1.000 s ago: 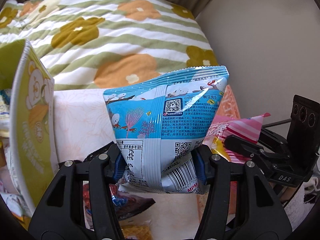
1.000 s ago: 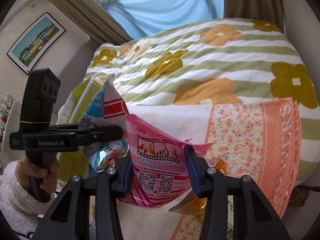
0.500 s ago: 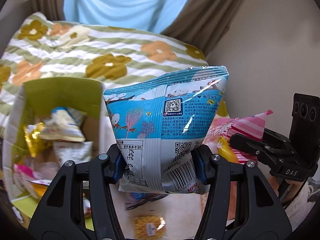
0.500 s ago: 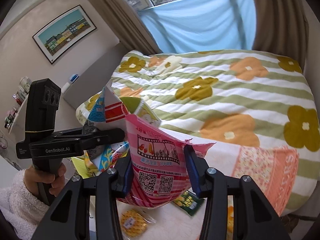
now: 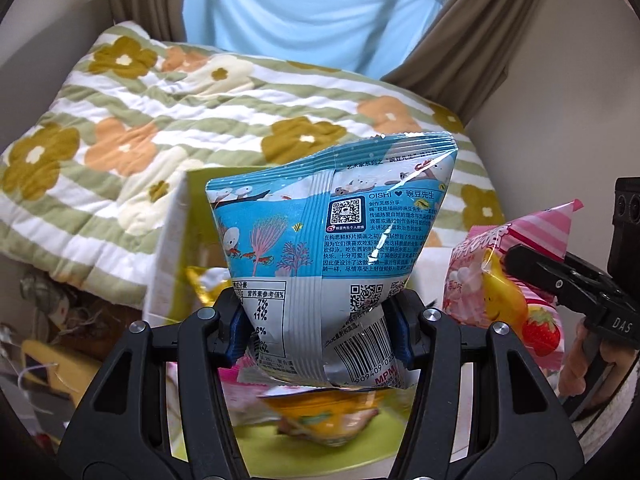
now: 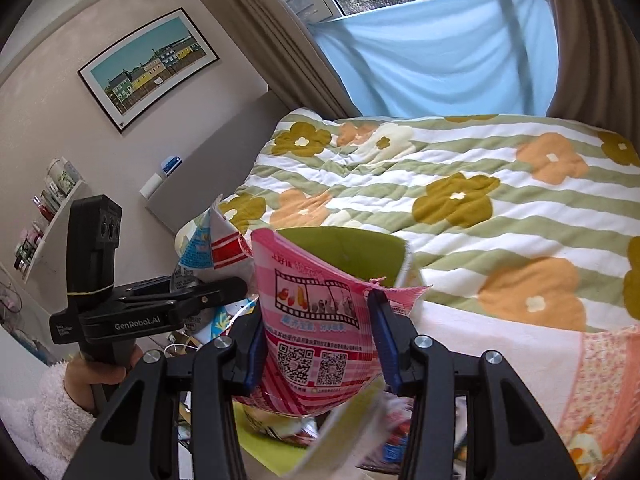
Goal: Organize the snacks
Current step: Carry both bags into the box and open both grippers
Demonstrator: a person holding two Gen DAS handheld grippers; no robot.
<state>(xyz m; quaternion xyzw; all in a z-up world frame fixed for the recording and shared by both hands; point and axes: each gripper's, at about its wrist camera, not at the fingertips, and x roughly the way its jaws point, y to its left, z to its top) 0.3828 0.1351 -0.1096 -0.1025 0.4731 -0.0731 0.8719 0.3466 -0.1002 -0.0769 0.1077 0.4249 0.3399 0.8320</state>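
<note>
Left claw pinches blue snack bag, apparently above green box.

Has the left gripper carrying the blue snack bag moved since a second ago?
Yes. The left gripper, shut on the blue snack bag, has swung up and sideways: the flowered quilt and blue curtain now fill far more of its view.

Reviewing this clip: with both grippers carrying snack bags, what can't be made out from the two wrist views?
- Left wrist: the packets under the blue snack bag are motion-blurred, so no label is readable.
- Left wrist: the green box interior is mostly hidden behind that bag.
- Right wrist: contents below the pink snack bag are blurred and screened by the right gripper.
- Right wrist: the small shelf items are too small to identify.
</note>
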